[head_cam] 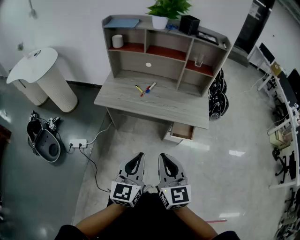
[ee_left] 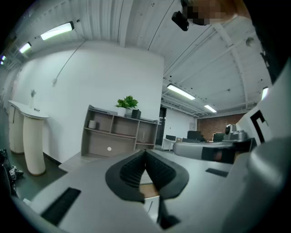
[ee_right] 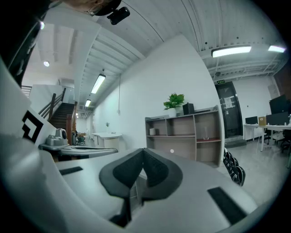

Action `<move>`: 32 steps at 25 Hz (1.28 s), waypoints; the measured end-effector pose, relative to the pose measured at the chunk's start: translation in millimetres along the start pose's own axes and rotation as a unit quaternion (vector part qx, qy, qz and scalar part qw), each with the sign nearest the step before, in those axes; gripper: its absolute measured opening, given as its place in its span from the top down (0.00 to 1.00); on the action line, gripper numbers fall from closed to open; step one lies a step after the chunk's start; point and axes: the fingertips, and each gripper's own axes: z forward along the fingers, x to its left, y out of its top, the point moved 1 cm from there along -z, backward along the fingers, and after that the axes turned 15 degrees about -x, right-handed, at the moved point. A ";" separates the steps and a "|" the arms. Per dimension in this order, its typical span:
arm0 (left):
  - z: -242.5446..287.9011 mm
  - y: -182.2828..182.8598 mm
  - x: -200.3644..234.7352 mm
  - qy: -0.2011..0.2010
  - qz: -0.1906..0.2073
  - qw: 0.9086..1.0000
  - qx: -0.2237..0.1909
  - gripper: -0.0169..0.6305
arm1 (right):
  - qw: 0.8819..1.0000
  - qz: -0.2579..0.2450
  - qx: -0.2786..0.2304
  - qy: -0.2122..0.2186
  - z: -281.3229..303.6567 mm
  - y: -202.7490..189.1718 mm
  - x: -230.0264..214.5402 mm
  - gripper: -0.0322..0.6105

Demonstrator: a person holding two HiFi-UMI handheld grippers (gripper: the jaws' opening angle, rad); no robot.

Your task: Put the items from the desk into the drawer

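Observation:
A grey desk (head_cam: 173,110) with a shelf hutch stands ahead of me. On its top lie a yellow marker (head_cam: 139,88) and a red and blue marker (head_cam: 149,87), crossed near each other. Below the desk's right side a small drawer (head_cam: 182,131) is pulled open. My left gripper (head_cam: 139,158) and right gripper (head_cam: 164,159) are held side by side close to my body, well short of the desk, both shut and empty. In the left gripper view the left gripper (ee_left: 145,152) points at the desk (ee_left: 86,159); the right gripper (ee_right: 144,151) faces the hutch (ee_right: 186,136).
A white round pedestal table (head_cam: 40,75) stands at the left, with a helmet and power strip (head_cam: 78,143) on the floor and a cable trailing toward me. The hutch holds a plant (head_cam: 166,10), a cup (head_cam: 117,41) and a glass (head_cam: 198,61). Office desks line the right edge.

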 end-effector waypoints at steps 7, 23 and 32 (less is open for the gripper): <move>-3.0 -5.1 5.6 0.024 0.005 1.000 0.011 0.95 | 1.000 0.015 0.001 -0.017 -1.9 0.3 -15.9 0.92; 28.2 -19.2 57.1 0.032 -0.008 0.999 0.014 0.95 | 1.000 0.001 0.022 -0.020 44.0 -27.8 -15.9 0.92; 80.4 -20.4 107.3 0.027 -0.010 0.999 0.025 0.95 | 0.999 0.010 0.037 -0.022 117.9 -46.1 -23.4 0.92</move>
